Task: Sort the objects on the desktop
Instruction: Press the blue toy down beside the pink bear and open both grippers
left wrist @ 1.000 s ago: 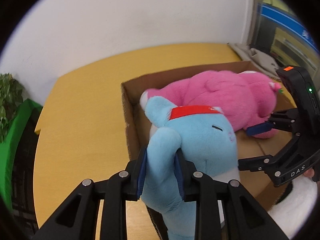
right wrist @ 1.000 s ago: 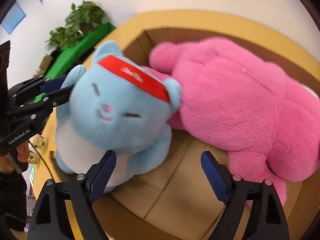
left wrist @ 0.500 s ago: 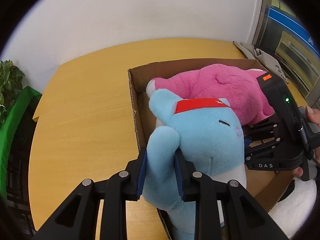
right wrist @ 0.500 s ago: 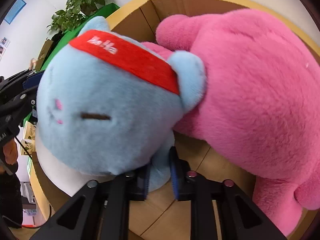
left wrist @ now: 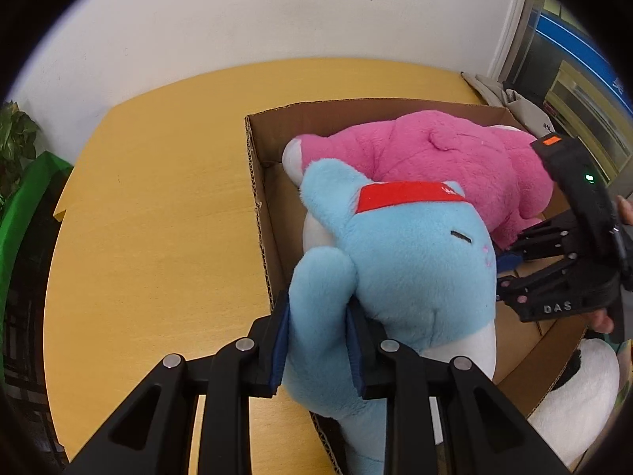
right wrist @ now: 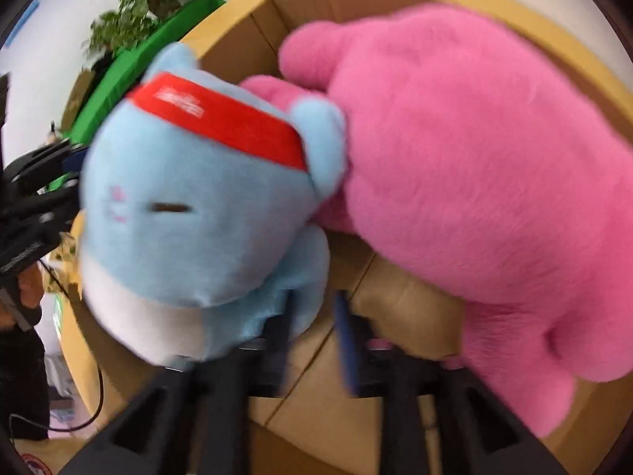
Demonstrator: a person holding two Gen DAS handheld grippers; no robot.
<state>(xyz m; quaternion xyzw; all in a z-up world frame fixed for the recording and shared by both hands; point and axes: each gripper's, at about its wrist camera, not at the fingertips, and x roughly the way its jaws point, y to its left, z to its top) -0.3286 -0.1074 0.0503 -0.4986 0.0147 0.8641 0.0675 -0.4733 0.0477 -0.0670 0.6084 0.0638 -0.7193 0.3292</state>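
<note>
Left gripper (left wrist: 318, 340) clenched on one limb of the blue plush cat (left wrist: 399, 261), pads pressing the fabric. Right gripper (right wrist: 316, 340): jaws have just been opening, pads parted, the cat's lower paw just beside the left pad; frame blurred. Cat hangs over the near corner of the cardboard box (left wrist: 257, 182), against the pink plush (right wrist: 474, 158) lying inside. Box sits on yellow table (left wrist: 158, 217).

Both views are evenly and brightly lit by soft, diffuse light, and no glare is seen. The left wrist view is sharp; a faint shadow is cast on the table (left wrist: 158, 237) beside the cardboard box (left wrist: 257, 206). The right wrist view is smeared by motion blur, strongest on the blue plush (right wrist: 205, 213) left of the pink plush (right wrist: 474, 166). Fisheye bending and black vignetting are found at the edges
</note>
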